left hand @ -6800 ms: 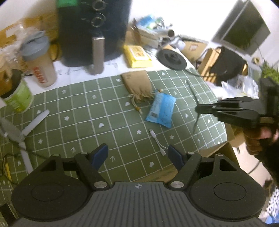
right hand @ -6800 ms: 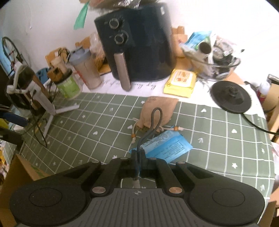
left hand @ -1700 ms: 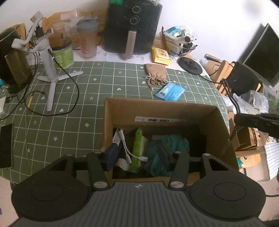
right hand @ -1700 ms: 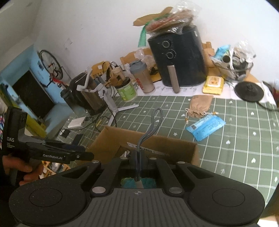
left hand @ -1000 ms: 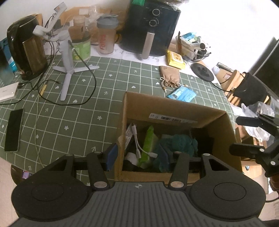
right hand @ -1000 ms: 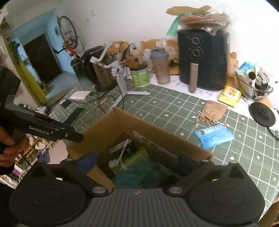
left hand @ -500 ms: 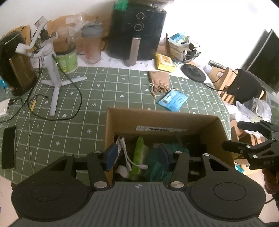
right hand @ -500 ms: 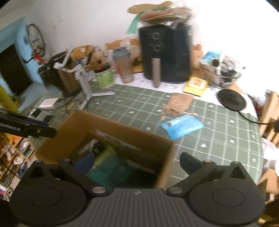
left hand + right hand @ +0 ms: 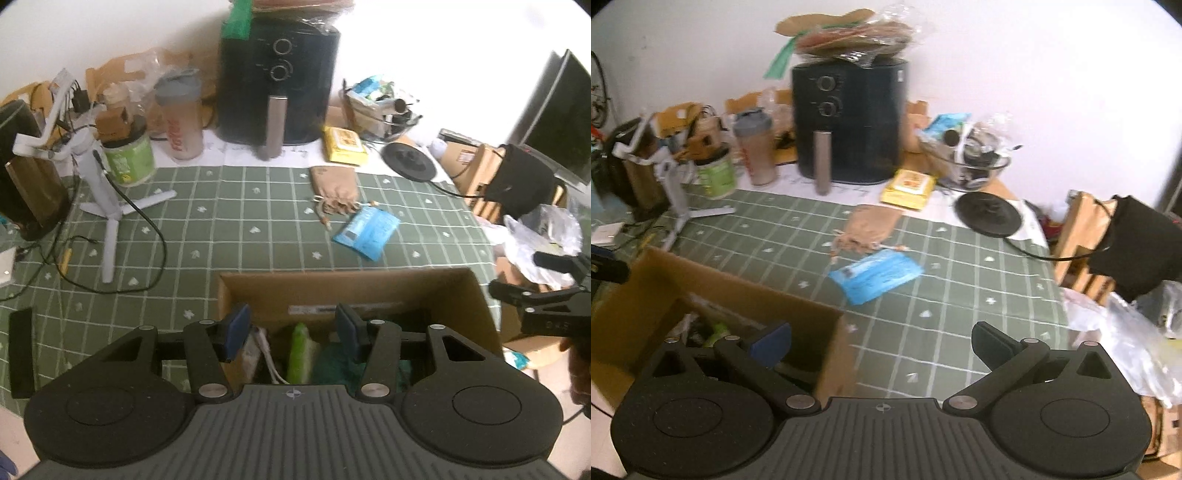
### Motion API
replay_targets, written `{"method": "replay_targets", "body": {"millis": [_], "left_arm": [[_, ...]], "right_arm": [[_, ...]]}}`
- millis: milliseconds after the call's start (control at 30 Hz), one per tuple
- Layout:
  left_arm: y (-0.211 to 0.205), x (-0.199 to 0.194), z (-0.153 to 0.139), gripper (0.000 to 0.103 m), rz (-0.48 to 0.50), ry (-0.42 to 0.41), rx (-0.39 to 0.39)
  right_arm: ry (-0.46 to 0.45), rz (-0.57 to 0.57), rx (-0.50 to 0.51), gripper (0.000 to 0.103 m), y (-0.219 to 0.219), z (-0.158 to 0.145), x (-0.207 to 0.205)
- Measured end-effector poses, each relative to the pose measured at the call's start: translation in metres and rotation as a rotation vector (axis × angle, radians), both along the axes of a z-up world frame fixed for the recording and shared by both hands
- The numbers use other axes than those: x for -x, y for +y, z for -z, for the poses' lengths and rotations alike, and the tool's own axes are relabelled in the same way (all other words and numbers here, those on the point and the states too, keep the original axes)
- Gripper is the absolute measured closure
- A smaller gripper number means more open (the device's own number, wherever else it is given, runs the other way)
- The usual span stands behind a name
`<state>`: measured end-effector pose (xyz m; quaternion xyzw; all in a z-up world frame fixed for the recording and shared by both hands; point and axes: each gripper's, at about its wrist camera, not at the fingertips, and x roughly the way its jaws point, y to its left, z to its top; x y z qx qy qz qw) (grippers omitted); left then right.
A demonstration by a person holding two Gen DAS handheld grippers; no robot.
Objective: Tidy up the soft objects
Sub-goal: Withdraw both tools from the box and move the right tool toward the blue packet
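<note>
An open cardboard box (image 9: 347, 291) stands at the near edge of the green checked tablecloth (image 9: 229, 221); inside lie a teal cloth (image 9: 332, 365), a green packet (image 9: 301, 350) and a white cable (image 9: 267, 354). My left gripper (image 9: 291, 328) hovers over the box, open, nothing between its fingers. My right gripper (image 9: 881, 341) stands open and empty above the box's right corner (image 9: 827, 354); it also shows at the right edge of the left wrist view (image 9: 524, 277). Beyond the box lie a blue packet (image 9: 875, 275) (image 9: 367, 230) and a tan drawstring pouch (image 9: 868, 225) (image 9: 334, 188).
A black air fryer (image 9: 279, 77), shaker bottle (image 9: 181, 118), green tub (image 9: 127, 155) and yellow wipes pack (image 9: 343, 146) line the back. A white tripod stand (image 9: 99, 177) with cables sits left, a black phone (image 9: 20, 350) at the near left edge. A black disc (image 9: 988, 214) sits right.
The right gripper let go of the dark looped cable over the box and opened wide, then swung right toward the blue packet. The left gripper shifted slightly over the box.
</note>
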<state>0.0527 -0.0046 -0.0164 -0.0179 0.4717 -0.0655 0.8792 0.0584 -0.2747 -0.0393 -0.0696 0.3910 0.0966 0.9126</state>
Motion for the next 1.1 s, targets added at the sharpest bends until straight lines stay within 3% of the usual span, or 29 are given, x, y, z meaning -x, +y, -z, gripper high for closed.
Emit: {"method": "replay_targets", "body": {"millis": [133,267,333,400,833,1100], "left_arm": [[0.004,-0.010,-0.001,0.053,0.011,-0.012,-0.014],[0.005,-0.017,-0.002,0.051,0.040,-0.042,-0.041],[0.004,-0.020,-0.003,0.034,0.055,-0.072,-0.049],[0.004,-0.022,-0.004,0.026,0.068,-0.106,-0.056],[0.009,-0.043,0.003,0.025,0.132,-0.135,-0.017],[0.018,-0.050,0.007,0.025,0.141,-0.134,-0.010]], "right_arm": [[-0.016,0.010,0.054,0.000,0.000,0.001,-0.008],[0.018,0.006,0.017,0.000,-0.006,0.000,-0.021],[0.022,0.023,0.008,0.000,-0.008,0.000,-0.028],[0.030,0.033,0.002,0.000,-0.009,0.001,-0.036],[0.132,-0.019,-0.186,0.000,-0.012,0.008,-0.087],[0.157,-0.075,-0.168,0.000,0.003,0.022,-0.124]]}}
